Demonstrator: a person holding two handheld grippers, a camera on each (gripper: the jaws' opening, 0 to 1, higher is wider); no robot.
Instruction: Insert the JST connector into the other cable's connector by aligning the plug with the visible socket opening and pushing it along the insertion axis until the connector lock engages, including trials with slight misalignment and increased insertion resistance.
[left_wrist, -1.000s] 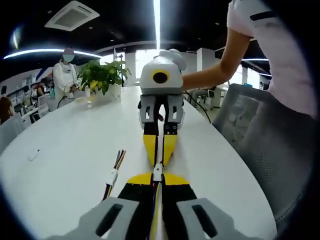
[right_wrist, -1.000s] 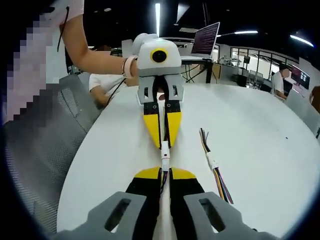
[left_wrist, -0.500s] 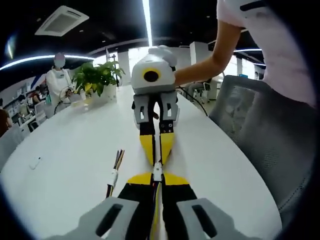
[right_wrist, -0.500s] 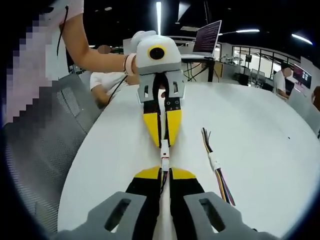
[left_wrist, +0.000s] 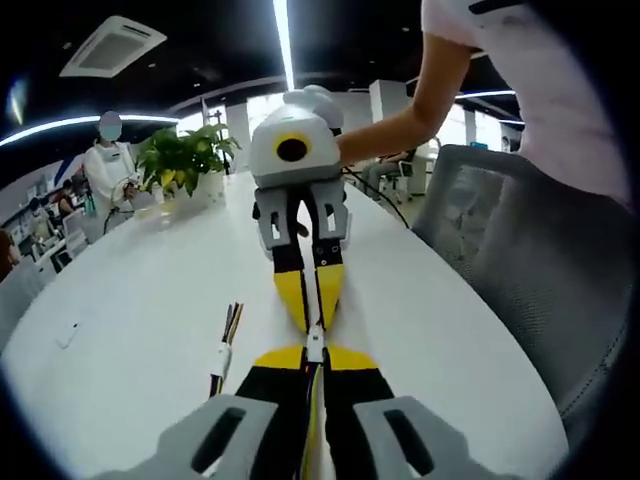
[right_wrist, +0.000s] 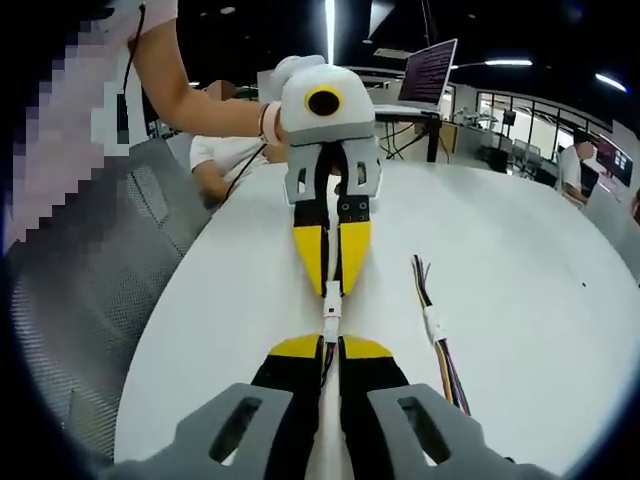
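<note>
- The two white JST connectors (left_wrist: 315, 346) (right_wrist: 330, 302) meet nose to nose in the air just above the tabletop (left_wrist: 130, 300), strung between my two sets of fingers. I cannot tell from here whether the lock has caught.
- My left gripper (left_wrist: 313, 362) has its fingers closed to a thin slit on its cable; the wires run back between the yellow pads, and the white housing pokes out just past the tips.
- My right gripper (right_wrist: 329, 348) is pinched shut the same way on the other cable, its connector standing just beyond the tips and touching the opposite one.
- Over the last second the gap between my opposing tips has stayed about as it was, while both views have tilted a little. I read that as my hands rolling together with the joint held in line, not as further insertion.
- That suggests the plug is either seated or meeting resistance; a straight push along the shared axis, with no sideways bend, is what I judge the next move needs.
- A spare cable (left_wrist: 224, 352) (right_wrist: 436, 330) with its own white connector and coloured wires lies flat on the tabletop beside the joint, well clear of it.
- Near the far edge of the tabletop stands a potted plant (left_wrist: 187, 160).
</note>
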